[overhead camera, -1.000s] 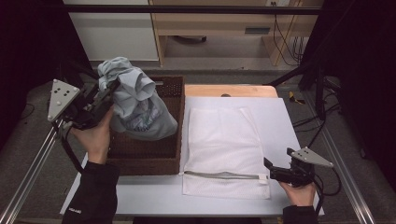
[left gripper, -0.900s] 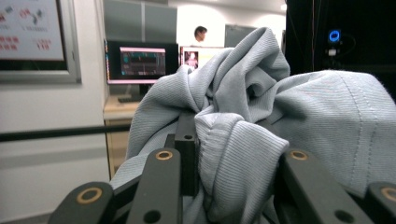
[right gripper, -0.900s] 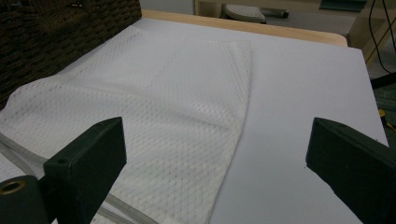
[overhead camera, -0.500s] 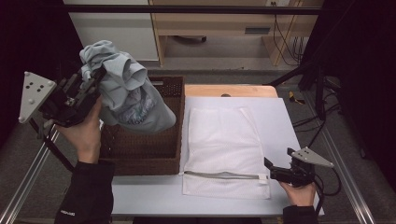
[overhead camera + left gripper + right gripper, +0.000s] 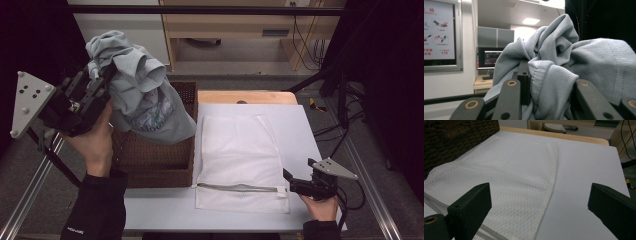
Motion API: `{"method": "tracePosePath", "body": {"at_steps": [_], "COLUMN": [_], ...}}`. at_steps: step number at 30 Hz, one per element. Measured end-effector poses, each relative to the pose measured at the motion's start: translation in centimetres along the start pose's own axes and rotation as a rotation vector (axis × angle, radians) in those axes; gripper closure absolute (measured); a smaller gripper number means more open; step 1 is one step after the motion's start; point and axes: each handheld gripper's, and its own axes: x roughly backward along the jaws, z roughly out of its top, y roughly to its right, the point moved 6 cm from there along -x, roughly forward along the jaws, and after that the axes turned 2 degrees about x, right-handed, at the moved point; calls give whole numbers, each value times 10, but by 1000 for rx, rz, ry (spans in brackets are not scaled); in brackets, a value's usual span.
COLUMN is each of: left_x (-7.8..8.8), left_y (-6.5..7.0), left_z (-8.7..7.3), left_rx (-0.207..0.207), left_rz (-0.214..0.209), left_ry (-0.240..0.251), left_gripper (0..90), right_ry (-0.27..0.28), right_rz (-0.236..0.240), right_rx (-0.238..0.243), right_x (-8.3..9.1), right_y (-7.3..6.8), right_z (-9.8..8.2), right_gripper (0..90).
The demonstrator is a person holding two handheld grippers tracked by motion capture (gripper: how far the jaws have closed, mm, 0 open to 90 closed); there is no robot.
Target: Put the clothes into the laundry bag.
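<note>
My left gripper (image 5: 95, 82) is shut on a bunched grey-blue shirt (image 5: 142, 102), held up high over the left side of a dark wicker basket (image 5: 155, 160). In the left gripper view the ribbed grey cloth (image 5: 554, 75) bulges between and over the black jaws. A white mesh laundry bag (image 5: 240, 160) lies flat on the white table, its zipper edge toward me. My right gripper (image 5: 290, 182) rests at the bag's near right corner, jaws wide open; in the right gripper view the mesh bag (image 5: 506, 177) lies ahead with nothing between the jaws.
The white table top (image 5: 300, 130) has bare room right of the bag. A wooden board edge (image 5: 245, 96) runs along the table's far side. Metal frame rails (image 5: 30, 185) flank the table, and cables (image 5: 345, 135) lie on the floor at right.
My left gripper has lifted the shirt higher and carried it leftward, away from the basket's inside. The right gripper and the mesh bag have stayed where they were.
</note>
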Motion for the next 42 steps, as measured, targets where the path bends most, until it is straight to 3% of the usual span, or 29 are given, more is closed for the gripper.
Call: {"method": "tracePosePath", "body": {"at_steps": [16,24,30,35,37,42], "left_x": [-20,-36,-46,-54,-57,-67], "left_y": [42,72,92,110,120,136], "left_z": [11,6,3,-2,-10,-26], "left_rx": [11,29,18,39,48,46], "left_rz": [-79,-143,-177,-214,-243,-271], "left_ry": [22,25,26,14,8,-33], "left_gripper": [694,694,693,693,693,692], "right_ry": [12,37,48,37,33,36], "right_rz": [2,-5,-7,-14,-20,-22], "right_rx": [-5,-14,-14,-24,-18,-20], "right_x": [3,11,14,12,12,12], "right_y": [2,7,8,11,12,14], "right_z": [2,5,7,4,4,3], "right_gripper": [57,58,60,62,67,77]}}
